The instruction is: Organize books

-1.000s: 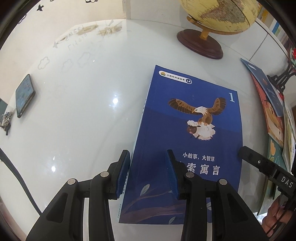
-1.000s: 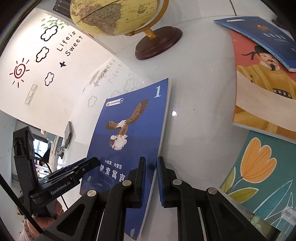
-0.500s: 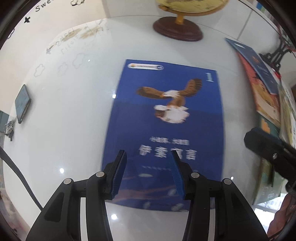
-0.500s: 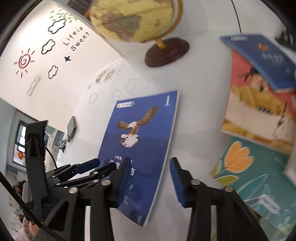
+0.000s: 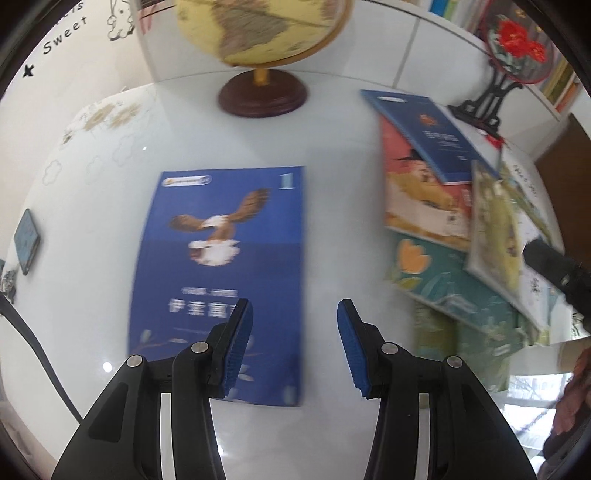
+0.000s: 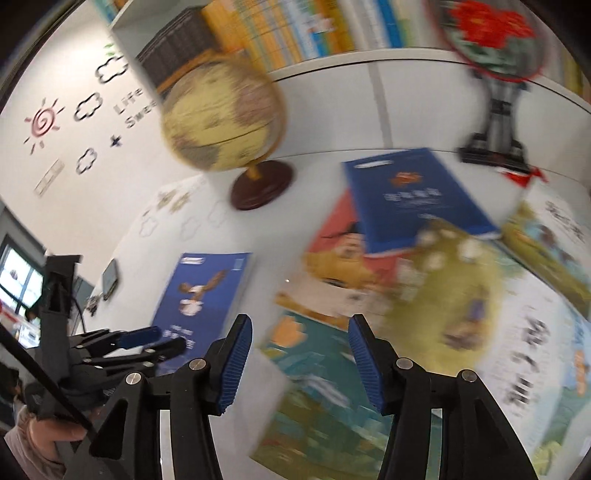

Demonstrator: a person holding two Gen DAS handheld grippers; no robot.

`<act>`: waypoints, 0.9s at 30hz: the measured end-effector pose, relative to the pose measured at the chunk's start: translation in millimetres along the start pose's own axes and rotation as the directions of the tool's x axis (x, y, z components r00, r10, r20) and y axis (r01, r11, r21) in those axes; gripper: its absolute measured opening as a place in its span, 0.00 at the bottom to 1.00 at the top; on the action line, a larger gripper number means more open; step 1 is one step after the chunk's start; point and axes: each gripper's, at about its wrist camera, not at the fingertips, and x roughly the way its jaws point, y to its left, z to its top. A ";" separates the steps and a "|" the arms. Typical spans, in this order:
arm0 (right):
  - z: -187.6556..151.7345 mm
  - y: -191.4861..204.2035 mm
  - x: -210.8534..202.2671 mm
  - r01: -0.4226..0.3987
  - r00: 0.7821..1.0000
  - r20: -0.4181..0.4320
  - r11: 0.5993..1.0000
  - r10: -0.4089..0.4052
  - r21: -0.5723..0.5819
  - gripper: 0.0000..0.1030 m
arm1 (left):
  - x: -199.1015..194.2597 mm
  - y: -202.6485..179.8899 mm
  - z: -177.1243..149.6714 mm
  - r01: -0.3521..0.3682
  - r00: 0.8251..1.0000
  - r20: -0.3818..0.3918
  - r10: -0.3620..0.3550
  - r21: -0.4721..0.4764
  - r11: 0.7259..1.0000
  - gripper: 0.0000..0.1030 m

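A blue book with an eagle (image 5: 221, 266) lies flat on the white table (image 5: 332, 122). My left gripper (image 5: 293, 310) hangs open above its right edge, with nothing between the fingers. A loose pile lies to the right: a blue book (image 6: 413, 199) on a red and yellow one (image 6: 340, 258), a teal tulip book (image 6: 314, 369) and a yellow-green book (image 6: 454, 295). My right gripper (image 6: 300, 323) hovers over the tulip book; its jaws are opening and hold nothing. The left gripper (image 6: 147, 343) and the eagle book (image 6: 201, 291) show in the right wrist view at the lower left.
A globe (image 5: 262, 44) on a dark wooden base stands at the back of the table. A phone (image 5: 26, 242) lies at the left edge. A red-flower ornament on a black stand (image 5: 517, 44) sits at the back right. A bookshelf (image 6: 295, 29) runs behind.
Both grippers rose and swung right, away from the eagle book. The right jaws went from nearly shut at the book's edge to wide. The left jaws widened a little.
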 end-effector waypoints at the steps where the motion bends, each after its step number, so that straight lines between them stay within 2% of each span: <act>1: -4.6 -8.5 -4.6 0.016 1.000 0.000 1.000 -0.016 0.010 0.52 | -1.2 -8.4 -0.8 0.010 1.000 -0.001 -0.010 0.001 1.000 0.44; 4: -25.8 -39.5 -19.9 0.076 0.997 -0.001 0.996 -0.076 0.055 0.52 | -2.9 -33.0 -7.2 0.040 0.999 -0.017 -0.040 0.021 0.999 0.44; 11: -66.6 -113.8 -28.0 0.178 0.983 -0.076 0.960 -0.165 0.215 0.52 | 9.7 -96.4 -10.4 0.082 0.996 -0.044 -0.077 0.106 0.991 0.44; 19: -68.6 -157.8 -28.2 0.263 0.965 -0.086 0.929 -0.249 0.259 0.53 | 36.0 -166.3 13.5 0.097 0.995 -0.055 -0.086 0.247 0.964 0.44; 21: -66.3 -162.1 -26.8 0.271 0.962 -0.077 0.929 -0.260 0.252 0.57 | 44.7 -174.0 19.3 0.088 0.996 -0.051 -0.076 0.281 0.956 0.44; 23: -64.1 -164.6 -24.1 0.285 0.958 -0.073 0.931 -0.276 0.229 0.70 | 58.5 -181.9 26.7 0.047 0.998 -0.059 -0.030 0.312 0.949 0.44; 25: -62.6 -168.3 -18.6 0.310 0.951 -0.085 0.928 -0.299 0.207 0.76 | 62.8 -183.9 33.9 0.055 0.998 -0.047 -0.043 0.308 0.950 0.51; 27: -62.5 -174.1 -15.9 0.298 0.955 -0.075 0.927 -0.288 0.227 0.83 | 67.0 -182.9 38.3 0.081 0.996 -0.061 -0.066 0.294 0.952 0.60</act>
